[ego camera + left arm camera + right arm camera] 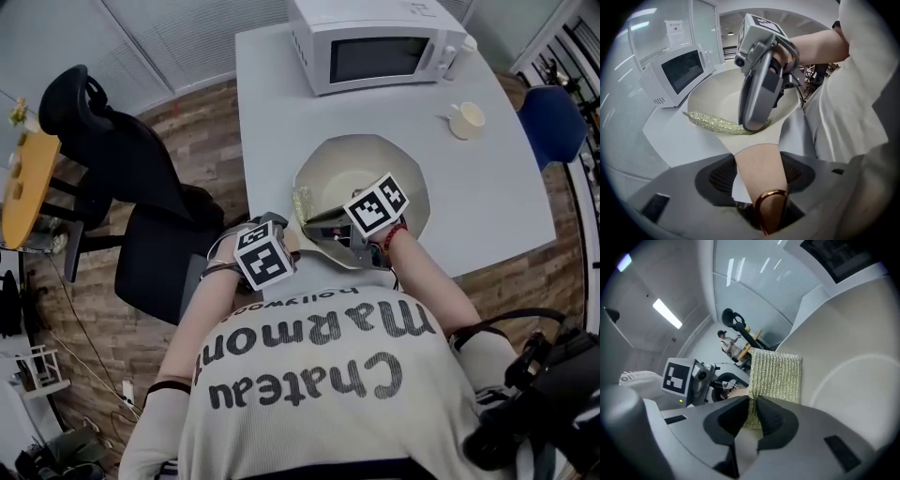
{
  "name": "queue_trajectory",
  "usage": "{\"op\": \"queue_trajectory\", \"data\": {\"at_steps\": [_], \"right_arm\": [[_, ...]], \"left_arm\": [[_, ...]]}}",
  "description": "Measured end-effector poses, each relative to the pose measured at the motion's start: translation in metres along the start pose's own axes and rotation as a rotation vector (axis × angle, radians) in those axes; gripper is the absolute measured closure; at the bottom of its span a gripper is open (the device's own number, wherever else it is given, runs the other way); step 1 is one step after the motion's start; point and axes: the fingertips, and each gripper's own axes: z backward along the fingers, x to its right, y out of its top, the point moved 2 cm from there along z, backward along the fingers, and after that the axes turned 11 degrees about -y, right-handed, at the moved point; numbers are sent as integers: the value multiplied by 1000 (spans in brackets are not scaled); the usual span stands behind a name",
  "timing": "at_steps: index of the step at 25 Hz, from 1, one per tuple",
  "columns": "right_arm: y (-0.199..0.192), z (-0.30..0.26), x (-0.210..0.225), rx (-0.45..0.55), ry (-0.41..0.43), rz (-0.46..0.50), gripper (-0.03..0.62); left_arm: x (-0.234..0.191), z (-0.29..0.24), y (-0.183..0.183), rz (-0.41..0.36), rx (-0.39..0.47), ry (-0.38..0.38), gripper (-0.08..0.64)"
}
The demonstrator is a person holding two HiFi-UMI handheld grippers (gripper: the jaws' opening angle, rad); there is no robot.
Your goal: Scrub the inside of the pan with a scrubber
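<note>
Left claw (759, 177) clamps pan (361, 164) handle (757, 159), steadying it on worktop (272, 103); right claw (752, 405) pinches scrubber (777, 376) edge, flat face toward pan interior.

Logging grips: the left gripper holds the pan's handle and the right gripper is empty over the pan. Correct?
No. The right gripper isn't empty: the right gripper view shows its jaws pinching a glittery green-gold scrubber. The left gripper does hold the pan's handle.

Wide cream pan (352, 159) sits centre frame; a glittery green-gold scrubber (302, 208) drapes over its left rim.
</note>
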Motion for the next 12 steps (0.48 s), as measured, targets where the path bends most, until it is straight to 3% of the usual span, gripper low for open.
{"op": "queue_trajectory", "data": {"at_steps": [3, 7, 12], "right_arm": [[-1, -9, 14, -42, -117, 107, 546], [2, -14, 25, -67, -184, 171, 543], [11, -19, 42, -66, -293, 257, 537]], "left_arm": [[0, 0, 0, -10, -27, -1, 296], [-1, -1, 0, -28, -50, -9, 296], [-3, 0, 0, -24, -17, -30, 296]]}}
